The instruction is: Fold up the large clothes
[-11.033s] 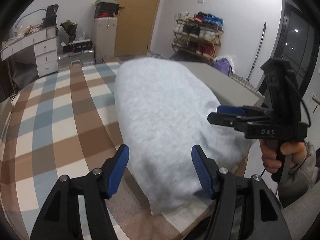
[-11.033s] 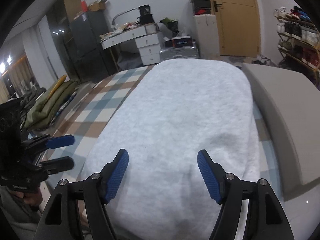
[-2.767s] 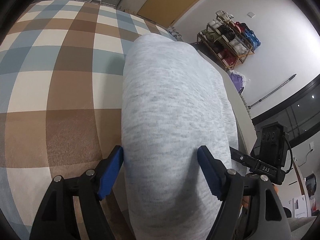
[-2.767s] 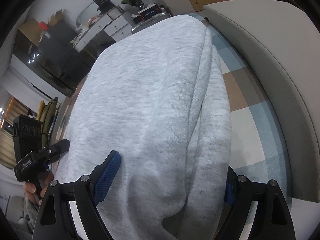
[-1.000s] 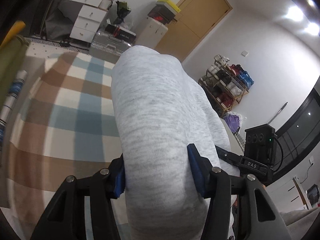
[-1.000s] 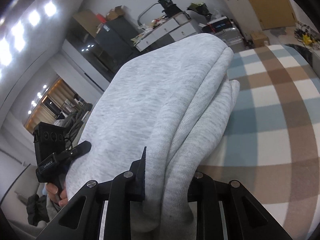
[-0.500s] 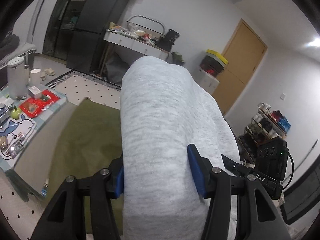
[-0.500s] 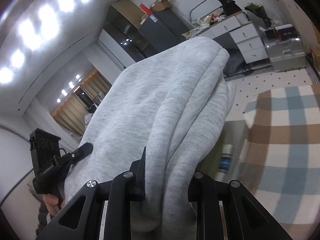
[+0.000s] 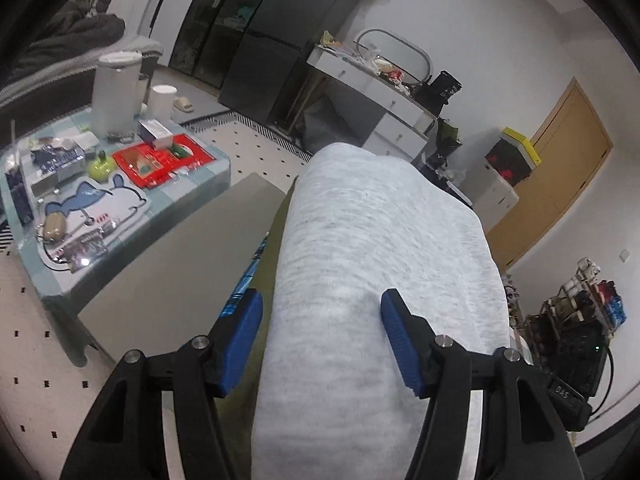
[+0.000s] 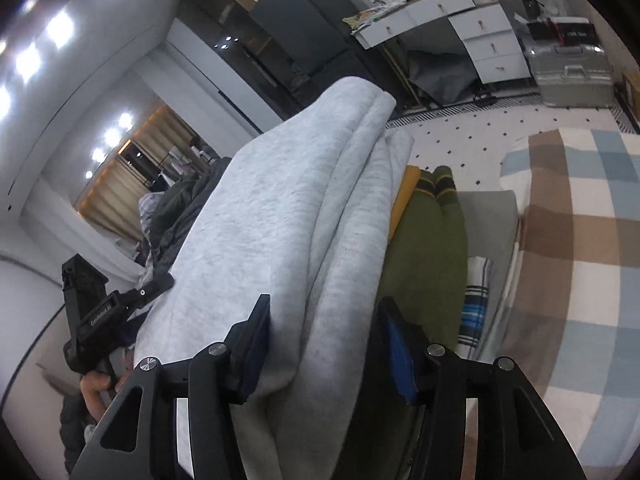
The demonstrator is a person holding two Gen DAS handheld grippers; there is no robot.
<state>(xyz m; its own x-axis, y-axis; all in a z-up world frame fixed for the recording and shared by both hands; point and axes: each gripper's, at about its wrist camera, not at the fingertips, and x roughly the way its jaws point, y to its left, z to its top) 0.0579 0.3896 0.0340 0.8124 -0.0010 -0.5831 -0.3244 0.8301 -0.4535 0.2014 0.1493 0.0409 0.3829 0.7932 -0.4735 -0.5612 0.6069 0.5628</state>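
Fingers of both grippers stand spread on either side of the folded grey garment, which runs forward from them with its long axis along the line of sight in both wrist views. On the left gripper the blue pads are parted, the left pad clear of the cloth and the right pad at its edge. The right gripper has its fingers apart too, the stacked layers lying between them; whether the pads press the cloth cannot be told. Below the bundle lies an olive-green garment on a grey cushion, beside the plaid bed cover. Half a second ago both grippers were clamped tight on the bundle, held over the same olive pile; now they are opened, suggesting it is being set down there. A cluttered low bench stands to the left.
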